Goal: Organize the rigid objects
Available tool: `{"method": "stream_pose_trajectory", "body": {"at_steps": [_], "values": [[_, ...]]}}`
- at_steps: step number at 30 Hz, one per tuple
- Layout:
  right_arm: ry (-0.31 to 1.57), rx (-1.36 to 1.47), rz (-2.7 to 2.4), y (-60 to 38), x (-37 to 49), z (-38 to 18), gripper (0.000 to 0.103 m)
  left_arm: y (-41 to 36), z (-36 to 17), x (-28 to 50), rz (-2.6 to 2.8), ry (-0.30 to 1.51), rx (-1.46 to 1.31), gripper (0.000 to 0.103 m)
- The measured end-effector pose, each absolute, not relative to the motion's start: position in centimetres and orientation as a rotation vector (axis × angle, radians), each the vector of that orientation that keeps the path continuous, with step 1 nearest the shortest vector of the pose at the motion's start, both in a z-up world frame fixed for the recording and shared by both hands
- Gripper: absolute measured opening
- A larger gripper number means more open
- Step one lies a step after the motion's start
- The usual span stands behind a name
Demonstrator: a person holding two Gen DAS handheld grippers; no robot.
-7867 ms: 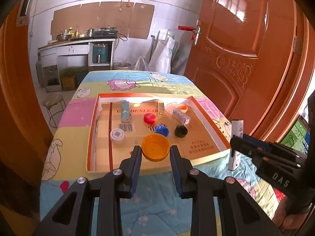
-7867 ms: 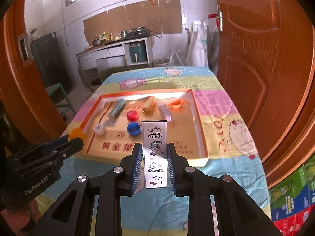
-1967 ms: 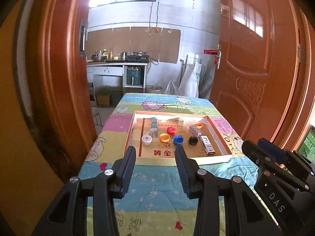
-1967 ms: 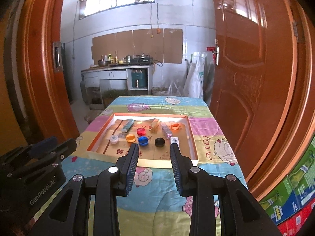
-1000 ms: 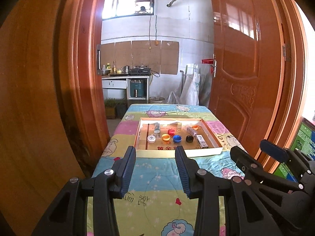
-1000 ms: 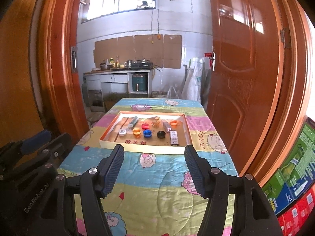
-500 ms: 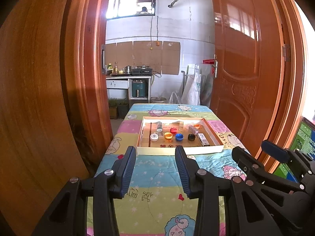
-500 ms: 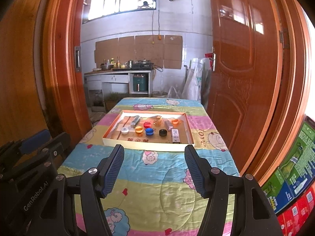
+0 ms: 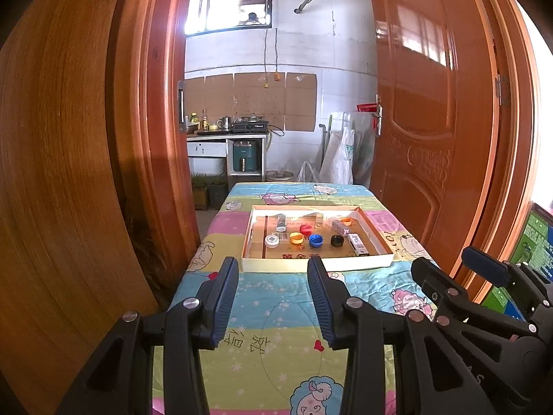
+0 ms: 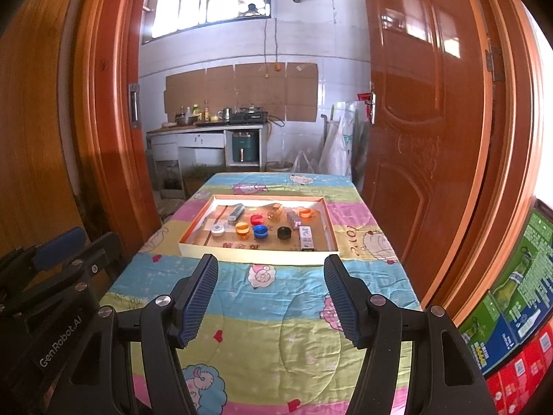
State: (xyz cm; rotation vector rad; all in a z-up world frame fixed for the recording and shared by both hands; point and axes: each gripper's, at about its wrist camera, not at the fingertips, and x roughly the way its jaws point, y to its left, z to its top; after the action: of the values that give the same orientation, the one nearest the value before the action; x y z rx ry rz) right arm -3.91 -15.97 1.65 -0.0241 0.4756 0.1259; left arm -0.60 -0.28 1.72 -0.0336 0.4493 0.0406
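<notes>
Tray (image 10: 257,255) shallow, orange-rimmed, holding coloured caps (image 10: 260,231), both claws apart, empty.

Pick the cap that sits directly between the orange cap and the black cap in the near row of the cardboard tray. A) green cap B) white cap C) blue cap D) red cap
C: in the right wrist view the blue cap lies in the near row of the tray, with the orange cap on its left and the black cap on its right.
</notes>
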Motion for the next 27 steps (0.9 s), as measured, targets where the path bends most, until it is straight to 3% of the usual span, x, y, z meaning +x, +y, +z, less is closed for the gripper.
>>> {"method": "stream_pose_trajectory", "body": {"at_steps": [27], "values": [[0.473,-0.022,0.123,-16.21,-4.09,1.63,0.066,-0.73,1.98,-0.95,0.056,0.446,-0.01,0.041]]}}
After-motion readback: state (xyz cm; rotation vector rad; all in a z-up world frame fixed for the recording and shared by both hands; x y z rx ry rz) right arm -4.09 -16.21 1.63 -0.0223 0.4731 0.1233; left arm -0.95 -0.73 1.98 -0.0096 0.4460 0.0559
